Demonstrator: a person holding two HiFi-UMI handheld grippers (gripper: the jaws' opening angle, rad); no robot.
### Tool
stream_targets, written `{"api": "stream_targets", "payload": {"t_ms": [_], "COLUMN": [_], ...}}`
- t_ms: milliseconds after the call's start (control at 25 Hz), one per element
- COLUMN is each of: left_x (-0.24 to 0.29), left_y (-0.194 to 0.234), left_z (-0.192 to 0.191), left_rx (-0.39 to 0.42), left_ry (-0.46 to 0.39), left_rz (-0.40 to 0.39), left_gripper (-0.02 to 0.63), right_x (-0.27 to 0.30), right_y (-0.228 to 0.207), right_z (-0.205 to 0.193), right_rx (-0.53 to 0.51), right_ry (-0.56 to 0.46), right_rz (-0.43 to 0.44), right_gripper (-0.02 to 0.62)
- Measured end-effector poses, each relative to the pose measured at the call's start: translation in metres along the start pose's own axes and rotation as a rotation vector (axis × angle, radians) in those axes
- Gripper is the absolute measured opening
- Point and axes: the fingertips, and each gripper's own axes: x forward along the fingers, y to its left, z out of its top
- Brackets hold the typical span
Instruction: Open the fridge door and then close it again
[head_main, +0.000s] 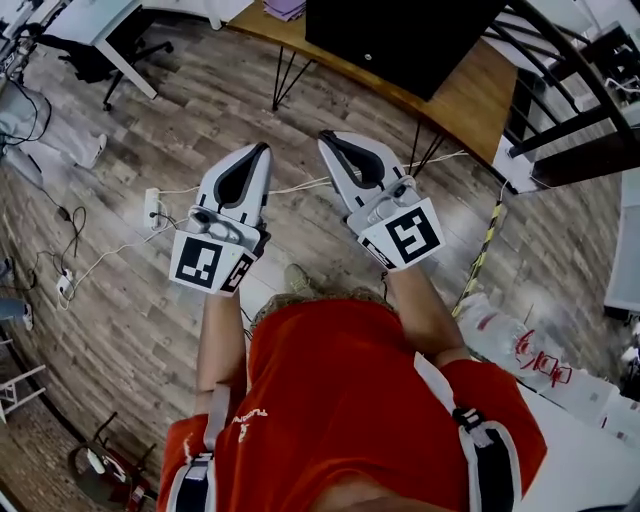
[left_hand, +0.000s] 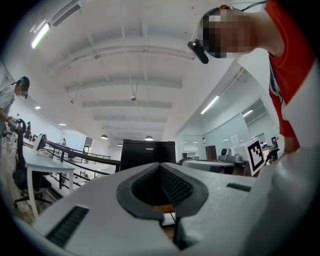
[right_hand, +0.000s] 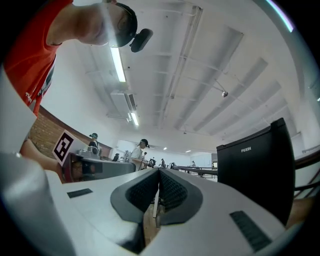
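Note:
A small black fridge (head_main: 400, 40) stands on a wooden table (head_main: 470, 95) at the top of the head view, its door closed. It shows straight ahead in the left gripper view as the black fridge (left_hand: 148, 154) and at the right in the right gripper view as the black fridge (right_hand: 255, 170). My left gripper (head_main: 261, 152) and right gripper (head_main: 328, 140) are held side by side above the floor, short of the table's edge, both pointing toward it. Both are shut with nothing between the jaws. Neither touches the fridge.
Thin black table legs (head_main: 285, 75) stand just ahead of the grippers. Cables and a power strip (head_main: 153, 208) lie on the wood floor at left. A white desk (head_main: 100, 30) and office chair sit at far left, black railings (head_main: 570, 90) at right. Other people stand in the distance.

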Motion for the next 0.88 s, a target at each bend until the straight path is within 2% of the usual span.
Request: {"api": "stream_targets", "payload": {"t_ms": [240, 560, 880], "left_x": [0.014, 0.04, 0.097], "left_y": [0.053, 0.09, 0.133], "left_z": [0.008, 0.009, -0.004], "left_rx": [0.006, -0.016, -0.014], "left_ry": [-0.009, -0.028, -0.012], "left_rz": [-0.041, -0.056, -0.096], "left_gripper": [0.009, 0.009, 0.009], "right_x": [0.046, 0.077, 0.122], "right_y": [-0.007, -0.033, -0.083], "right_z": [-0.007, -0.017, -0.038], "right_rx": [-0.013, -0.027, -0.045], "right_ry": [0.017, 0.026, 0.032], "right_rz": [-0.038, -0.074, -0.088], "right_gripper": [0.026, 0.026, 0.026]}}
